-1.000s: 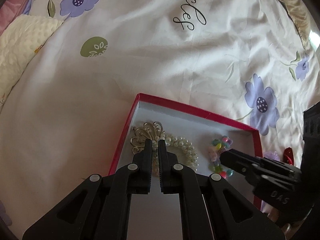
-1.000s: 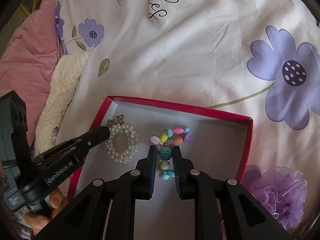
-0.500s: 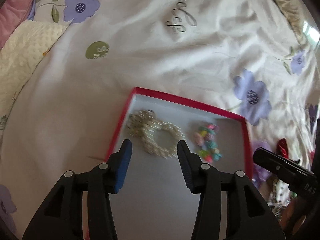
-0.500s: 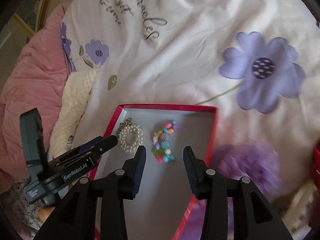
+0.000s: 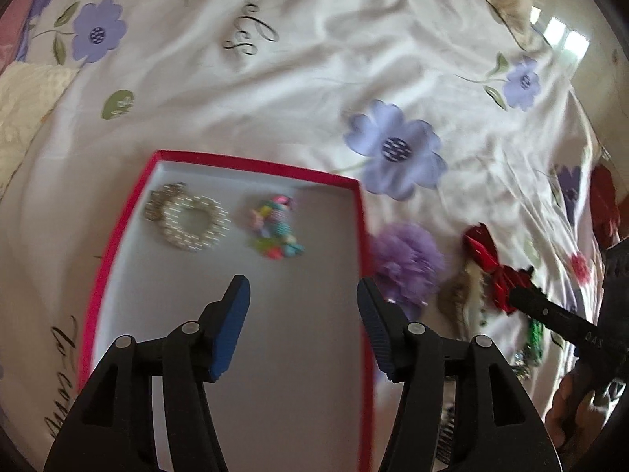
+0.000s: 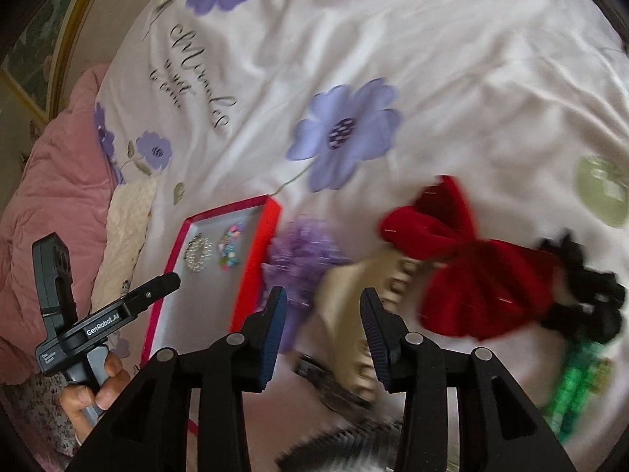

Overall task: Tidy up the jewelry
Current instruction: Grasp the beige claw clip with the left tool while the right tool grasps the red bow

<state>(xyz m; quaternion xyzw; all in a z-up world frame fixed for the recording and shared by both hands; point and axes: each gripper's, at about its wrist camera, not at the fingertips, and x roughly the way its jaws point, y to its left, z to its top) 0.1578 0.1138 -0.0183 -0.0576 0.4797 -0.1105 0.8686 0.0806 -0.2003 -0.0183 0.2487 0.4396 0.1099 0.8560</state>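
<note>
A red-rimmed box [image 5: 251, 165] with a white floor lies on the bedspread; it also shows in the right wrist view [image 6: 253, 259]. In it lie a pearl bracelet [image 5: 190, 220] and a colourful bead bracelet [image 5: 275, 226]. My left gripper [image 5: 300, 303] is open and empty above the box floor. My right gripper [image 6: 320, 314] is open and empty above a beige claw clip [image 6: 354, 306], between a purple pompom [image 6: 302, 255] and a red bow [image 6: 464, 267]. The pompom [image 5: 407, 263] and red bow [image 5: 489, 263] show right of the box in the left wrist view.
A black scrunchie [image 6: 585, 295], a green bead piece [image 6: 578, 385] and a dark comb [image 6: 338, 444] lie near the bow. A pink quilt [image 6: 51, 204] and a cream blanket [image 5: 27, 102] sit at the left. The floral bedspread [image 5: 314, 59] stretches beyond.
Both grippers opened, let go of the bracelets in the box and pulled back. The right gripper swung right to over the claw clip; the left one drew back and turned right.
</note>
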